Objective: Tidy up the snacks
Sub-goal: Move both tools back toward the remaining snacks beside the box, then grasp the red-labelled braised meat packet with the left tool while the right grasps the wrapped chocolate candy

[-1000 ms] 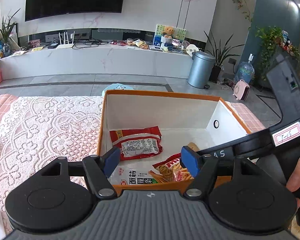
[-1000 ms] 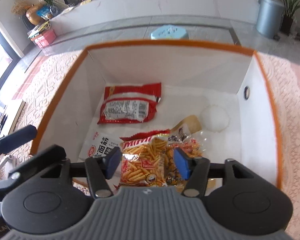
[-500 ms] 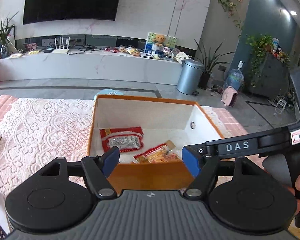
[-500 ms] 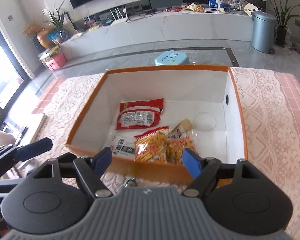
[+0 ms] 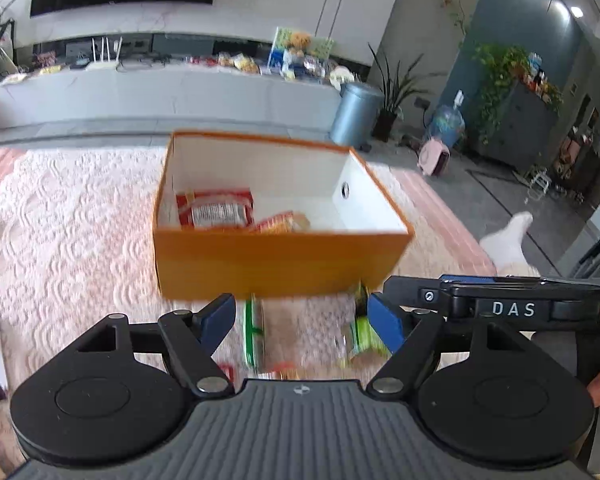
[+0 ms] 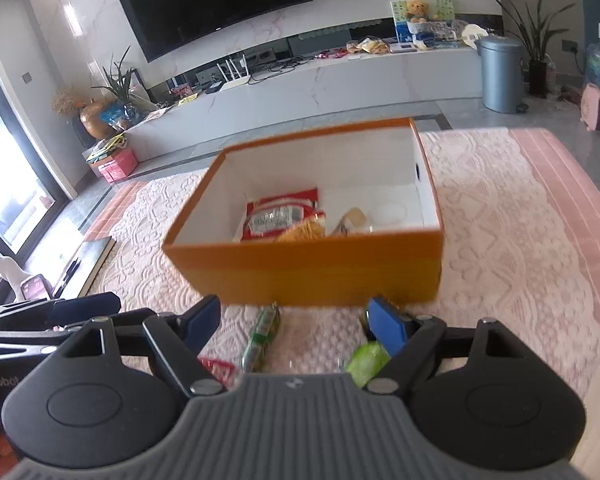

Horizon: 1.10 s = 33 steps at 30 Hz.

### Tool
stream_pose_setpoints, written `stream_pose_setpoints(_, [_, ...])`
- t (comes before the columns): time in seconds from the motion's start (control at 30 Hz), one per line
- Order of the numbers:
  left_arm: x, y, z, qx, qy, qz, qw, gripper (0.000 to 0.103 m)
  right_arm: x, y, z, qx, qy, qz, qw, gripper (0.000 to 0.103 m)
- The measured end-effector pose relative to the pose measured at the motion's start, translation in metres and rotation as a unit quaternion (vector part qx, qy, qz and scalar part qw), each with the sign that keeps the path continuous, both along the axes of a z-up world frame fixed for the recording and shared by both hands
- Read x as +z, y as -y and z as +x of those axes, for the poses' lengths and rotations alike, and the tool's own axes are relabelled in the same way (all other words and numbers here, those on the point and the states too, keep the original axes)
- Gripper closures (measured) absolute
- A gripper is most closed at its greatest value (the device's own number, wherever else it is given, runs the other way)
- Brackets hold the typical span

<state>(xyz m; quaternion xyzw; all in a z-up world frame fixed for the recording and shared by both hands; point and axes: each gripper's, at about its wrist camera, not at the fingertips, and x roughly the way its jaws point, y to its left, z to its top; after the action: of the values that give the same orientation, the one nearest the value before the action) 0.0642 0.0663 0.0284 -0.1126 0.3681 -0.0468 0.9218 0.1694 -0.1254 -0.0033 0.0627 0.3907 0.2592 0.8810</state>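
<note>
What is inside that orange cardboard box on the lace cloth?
Inside the orange cardboard box lie a red snack packet with a white label and an orange bag of stick snacks. The box's near wall hides whatever lies along the front of its floor.

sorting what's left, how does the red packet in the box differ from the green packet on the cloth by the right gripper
The red packet lies inside the orange box; the green packet lies outside it on the lace cloth. The red packet is in full view, with a white label panel; the green packet is partly hidden behind a finger of the right gripper. Both lie flat, and nothing grips either.
</note>
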Motion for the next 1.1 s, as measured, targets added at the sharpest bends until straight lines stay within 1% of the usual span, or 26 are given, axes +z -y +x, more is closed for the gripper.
stream_pose_setpoints(0.07, [-0.007,0.000,-0.004,-0.009,-0.020,-0.008,0.9997,0.015,-0.007,0.005,-0.011,-0.005,0.000,-0.006,1.000,0.024])
stream_pose_setpoints(0.2, [-0.024,-0.005,-0.009,-0.025,-0.056,-0.041,0.9972,0.015,-0.024,0.013,-0.033,-0.011,0.000,-0.023,1.000,0.024])
stream_pose_setpoints(0.27, [-0.033,-0.005,-0.013,-0.025,-0.070,-0.043,0.9963,0.015,-0.031,0.018,-0.041,-0.013,-0.001,-0.023,1.000,0.025])
stream_pose_setpoints(0.3, [-0.037,-0.006,-0.015,-0.024,-0.077,-0.038,0.9961,0.015,-0.034,0.020,-0.044,-0.016,0.003,-0.027,1.000,0.025])
stream_pose_setpoints(0.43, [-0.051,-0.010,-0.020,-0.010,-0.097,-0.022,0.9950,0.015,-0.043,0.020,-0.059,-0.019,0.047,-0.066,0.997,0.025])
stream_pose_setpoints(0.5, [-0.059,-0.013,-0.019,-0.010,-0.109,-0.023,0.9937,0.015,-0.050,0.019,-0.064,-0.016,0.067,-0.084,0.994,0.025])
stream_pose_setpoints(0.57, [-0.070,-0.014,-0.017,-0.013,-0.122,-0.011,0.9924,0.015,-0.059,0.015,-0.066,-0.009,0.079,-0.096,0.992,0.025])
stream_pose_setpoints(0.67, [-0.086,-0.013,-0.013,-0.011,-0.138,0.018,0.9902,0.015,-0.071,0.009,-0.066,0.007,0.075,-0.100,0.992,0.025])
stream_pose_setpoints(0.8, [-0.105,-0.020,-0.005,0.011,-0.153,0.039,0.9874,0.015,-0.077,0.000,-0.069,0.025,0.075,-0.099,0.992,0.029])
stream_pose_setpoints(0.97, [-0.117,-0.027,0.001,0.003,-0.150,0.028,0.9883,0.015,-0.085,-0.012,-0.067,0.047,0.076,-0.100,0.991,0.029])
stream_pose_setpoints(1.03, [-0.121,-0.027,0.003,0.005,-0.150,0.038,0.9879,0.015,-0.088,-0.016,-0.068,0.054,0.074,-0.096,0.991,0.029])
stream_pose_setpoints(1.1, [-0.122,-0.026,0.004,0.008,-0.143,0.058,0.9879,0.015,-0.091,-0.021,-0.068,0.061,0.075,-0.091,0.991,0.029])
